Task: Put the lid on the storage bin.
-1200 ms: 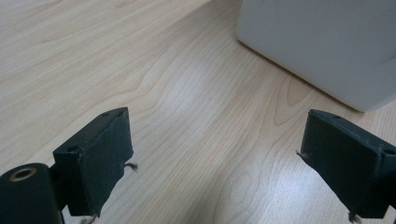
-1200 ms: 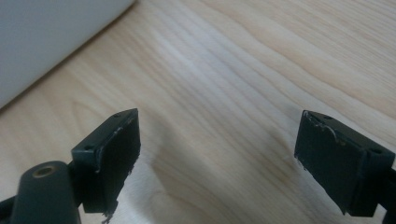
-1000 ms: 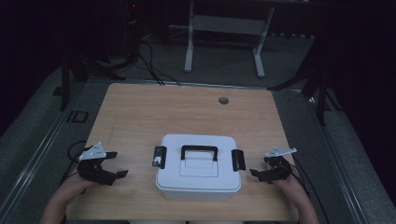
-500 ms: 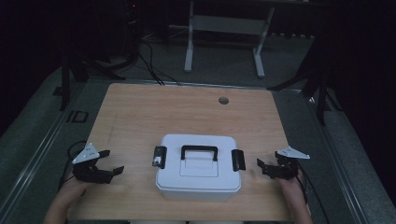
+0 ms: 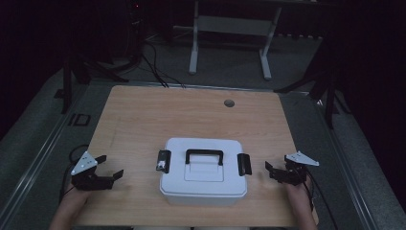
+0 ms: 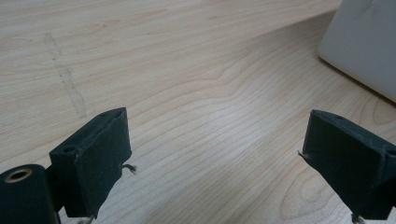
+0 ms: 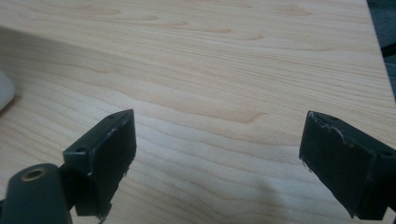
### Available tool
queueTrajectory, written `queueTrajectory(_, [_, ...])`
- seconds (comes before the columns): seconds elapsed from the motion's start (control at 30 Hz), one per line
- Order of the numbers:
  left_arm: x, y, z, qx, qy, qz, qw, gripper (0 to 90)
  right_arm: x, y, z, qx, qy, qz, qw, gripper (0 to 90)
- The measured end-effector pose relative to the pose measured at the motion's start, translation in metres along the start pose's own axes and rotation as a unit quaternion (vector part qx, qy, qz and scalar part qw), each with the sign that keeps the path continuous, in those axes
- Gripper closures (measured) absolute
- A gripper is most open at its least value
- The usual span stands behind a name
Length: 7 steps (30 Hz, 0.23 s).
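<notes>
A: High view, item one?
B: A white lidded box (image 5: pixel 203 171) is logged near the table's (image 5: pixel 143 115) front edge, black handle (image 5: pixel 204 156) on top, a black latch (image 5: pixel 163 161) at each end. The left gripper (image 5: pixel 109 171) is recorded well left of the box, the right gripper (image 5: pixel 270 170) just right of it; both have been drawn outward from the box since a second ago, so an approach to the latches is judged not yet begun.
A: Left gripper view?
B: Jaws are held wide apart over bare wood; a box corner (image 6: pixel 362 44) is noted upper right.
A: Right gripper view?
B: Jaws likewise parted, nothing between them; a box edge (image 7: pixel 4 91) is seen far left.
A: Obstructions?
B: None between grippers and box; a grommet hole (image 5: pixel 229 103) lies behind the box.
</notes>
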<state>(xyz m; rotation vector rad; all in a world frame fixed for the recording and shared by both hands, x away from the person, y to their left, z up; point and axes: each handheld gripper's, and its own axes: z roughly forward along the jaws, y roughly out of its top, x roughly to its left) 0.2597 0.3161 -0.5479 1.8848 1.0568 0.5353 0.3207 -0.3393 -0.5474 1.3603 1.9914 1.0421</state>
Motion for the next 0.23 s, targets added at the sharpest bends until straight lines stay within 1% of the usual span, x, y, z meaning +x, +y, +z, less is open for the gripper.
queueTrajectory(0.03, [-0.0005,-0.0004,-0.0005,-0.004,0.003,-0.002,1.0,8.1,0.0001,-0.0002,-0.0001,0.0,-0.001,0.0,1.0,10.6])
queueTrajectory(0.1, [-0.0006,-0.0013,0.0002,-0.005,0.004,-0.004,1.0,8.1,-0.0002,-0.0007,-0.0002,0.0,0.002,0.002,1.0,10.6])
queueTrajectory(0.13, [-0.0011,-0.0017,0.0008,-0.005,0.004,-0.005,1.0,8.1,-0.0006,-0.0012,-0.0005,-0.001,-0.001,0.001,1.0,10.6])
queueTrajectory(0.17, [-0.0018,-0.0022,0.0014,-0.001,0.002,-0.001,1.0,8.1,-0.0009,-0.0014,-0.0007,-0.001,-0.002,0.004,1.0,10.6])
queueTrajectory(0.2, [-0.0025,-0.0027,0.0022,0.0,0.002,0.0,1.0,8.1,-0.0018,-0.0017,-0.0011,-0.001,0.005,0.006,1.0,10.6])
queueTrajectory(0.23, [-0.0032,-0.0033,0.0031,0.004,0.002,0.002,1.0,8.1,-0.0021,-0.0019,-0.0015,-0.002,0.004,0.009,1.0,10.6])
